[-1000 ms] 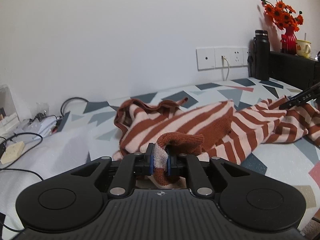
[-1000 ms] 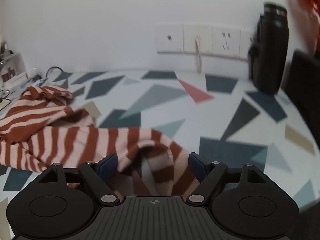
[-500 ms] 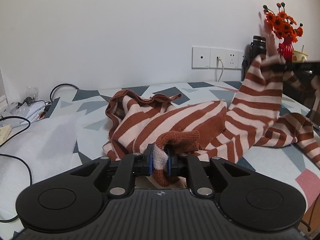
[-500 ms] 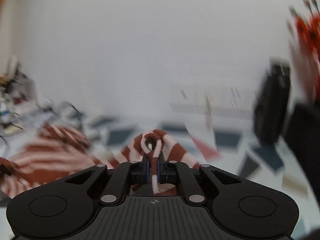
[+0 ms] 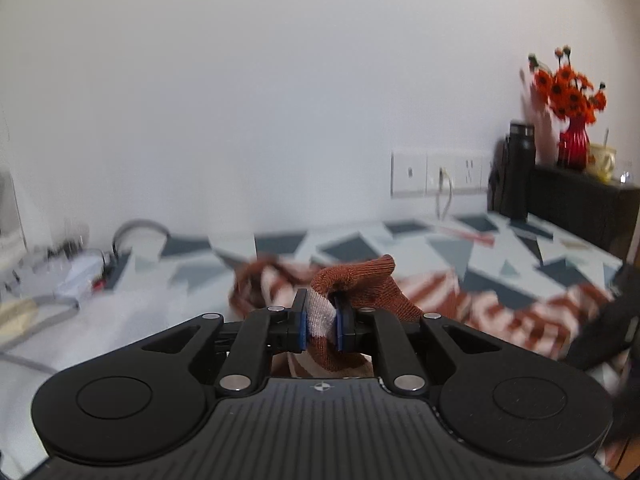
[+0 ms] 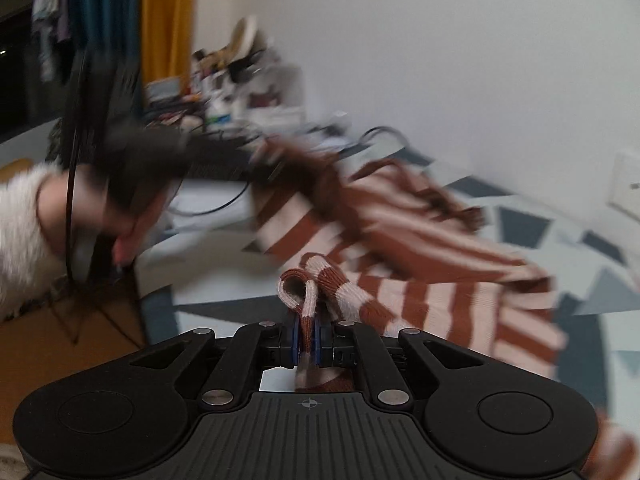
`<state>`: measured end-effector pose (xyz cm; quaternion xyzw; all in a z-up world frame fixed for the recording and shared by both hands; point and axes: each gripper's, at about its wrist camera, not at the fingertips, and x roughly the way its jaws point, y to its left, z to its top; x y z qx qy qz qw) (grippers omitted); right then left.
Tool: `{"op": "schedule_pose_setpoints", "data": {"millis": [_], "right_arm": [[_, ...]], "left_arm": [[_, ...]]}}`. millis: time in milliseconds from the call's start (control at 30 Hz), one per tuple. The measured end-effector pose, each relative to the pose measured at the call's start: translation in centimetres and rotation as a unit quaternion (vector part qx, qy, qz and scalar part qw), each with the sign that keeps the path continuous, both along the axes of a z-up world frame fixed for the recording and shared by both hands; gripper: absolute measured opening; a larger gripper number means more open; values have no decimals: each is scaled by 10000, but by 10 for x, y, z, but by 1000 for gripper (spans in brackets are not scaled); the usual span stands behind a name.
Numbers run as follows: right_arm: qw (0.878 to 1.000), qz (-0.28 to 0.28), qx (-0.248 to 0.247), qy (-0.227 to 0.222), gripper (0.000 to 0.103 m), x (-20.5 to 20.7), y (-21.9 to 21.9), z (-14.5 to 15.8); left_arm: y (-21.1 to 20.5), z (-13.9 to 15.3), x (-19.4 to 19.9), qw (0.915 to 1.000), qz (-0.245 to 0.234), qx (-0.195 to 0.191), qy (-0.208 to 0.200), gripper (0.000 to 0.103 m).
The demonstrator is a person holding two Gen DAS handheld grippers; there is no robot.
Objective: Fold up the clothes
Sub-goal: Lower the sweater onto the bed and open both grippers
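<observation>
Right wrist: right claw (image 6: 307,334) tilts downward, pinching the striped sweater (image 6: 400,240).

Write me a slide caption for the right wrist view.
Right tongs shut on a fold of the rust-and-pink striped sweater above the geometric-print bedspread.

behind your work stands a plain white wall (image 5: 280,100) with sockets (image 5: 440,176). a yellow curtain (image 6: 168,16) hangs left.

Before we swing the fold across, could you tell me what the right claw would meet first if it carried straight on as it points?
Probably the rust-and-cream striped knit sweater bunched just ahead of the right claw; blur leaves depth uncertain.
</observation>
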<state>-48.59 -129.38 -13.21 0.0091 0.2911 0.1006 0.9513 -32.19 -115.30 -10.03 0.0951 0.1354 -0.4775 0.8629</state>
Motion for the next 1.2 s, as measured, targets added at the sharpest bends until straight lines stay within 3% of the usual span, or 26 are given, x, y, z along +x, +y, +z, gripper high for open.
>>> {"op": "schedule_pose_setpoints", "data": {"millis": [100, 200, 333, 467, 567, 633, 700, 733, 933, 1200], "right_arm": [[9997, 229, 39, -7, 6, 18, 26, -7], [9993, 374, 3, -13, 6, 34, 48, -14], [9992, 362, -40, 137, 9, 48, 55, -26], [9993, 322, 25, 203, 22, 43, 48, -34], [9994, 287, 49, 191, 42, 34, 44, -30], [9995, 251, 27, 163, 49, 25, 41, -27], [9997, 208, 25, 122, 53, 14, 36, -25], [9998, 186, 56, 97, 55, 8, 32, -23], [9998, -2, 202, -52, 60, -23, 6, -9], [9944, -1054, 18, -68, 63, -55, -56, -8]], "left_arm": [[-5, 22, -5, 9995, -91, -191, -221, 13], [-12, 25, -16, 9990, -317, -118, -300, 13], [-20, -1, -29, 9973, -664, 288, -137, 13], [-26, -31, -33, 9940, -875, 623, 195, 13], [-28, -46, -35, 9918, -949, 804, 282, 21], [-28, -49, -37, 9903, -1036, 845, 380, 37], [-25, -52, -40, 9886, -1148, 862, 450, 67], [-24, -53, -43, 9881, -1174, 899, 414, 70], [-20, -57, -56, 9871, -1128, 1122, 203, 71], [-3, -54, -60, 9903, -761, 1129, 283, 74]]}}
